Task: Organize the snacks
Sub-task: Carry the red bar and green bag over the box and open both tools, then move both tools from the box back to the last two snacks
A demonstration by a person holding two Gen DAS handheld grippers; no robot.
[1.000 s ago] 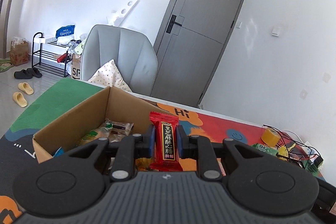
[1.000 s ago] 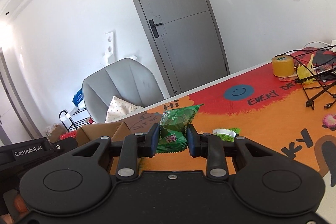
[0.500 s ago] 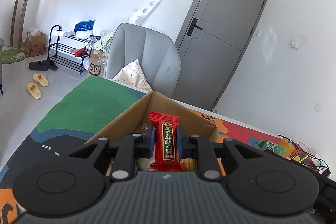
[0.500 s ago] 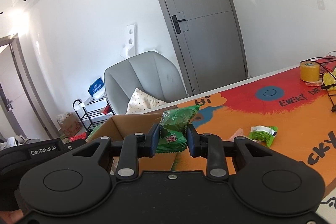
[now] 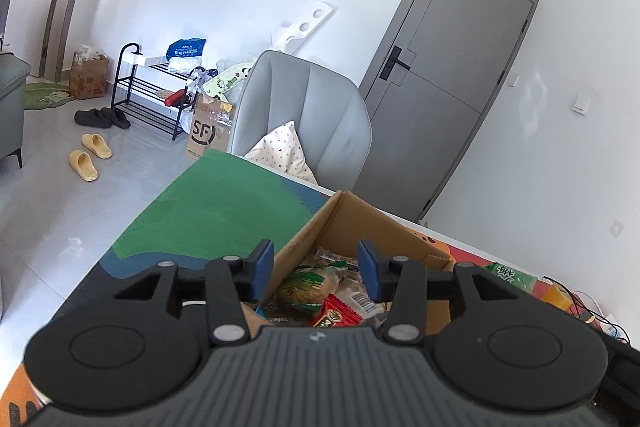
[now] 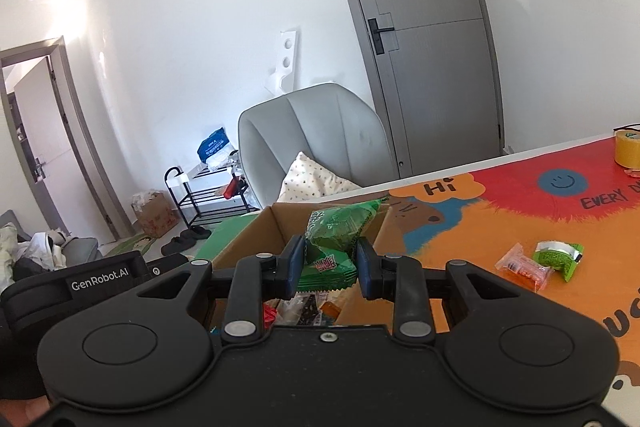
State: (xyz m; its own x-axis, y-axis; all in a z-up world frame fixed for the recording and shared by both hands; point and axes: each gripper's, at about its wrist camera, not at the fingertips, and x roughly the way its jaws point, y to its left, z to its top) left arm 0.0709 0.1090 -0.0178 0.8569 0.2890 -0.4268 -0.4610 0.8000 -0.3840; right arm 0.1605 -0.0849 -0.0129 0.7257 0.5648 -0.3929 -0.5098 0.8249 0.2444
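The left tool [image 5: 316, 269] is hanging over the open brown cardboard box [image 5: 384, 227], its jaws opening with nothing between them — a red snack packet [image 5: 334, 315] is lying inside. The right tool [image 6: 327, 267] is gripping a green snack packet [image 6: 334, 247] above the box — other snacks are lying on the colourful bench [image 6: 500, 227].
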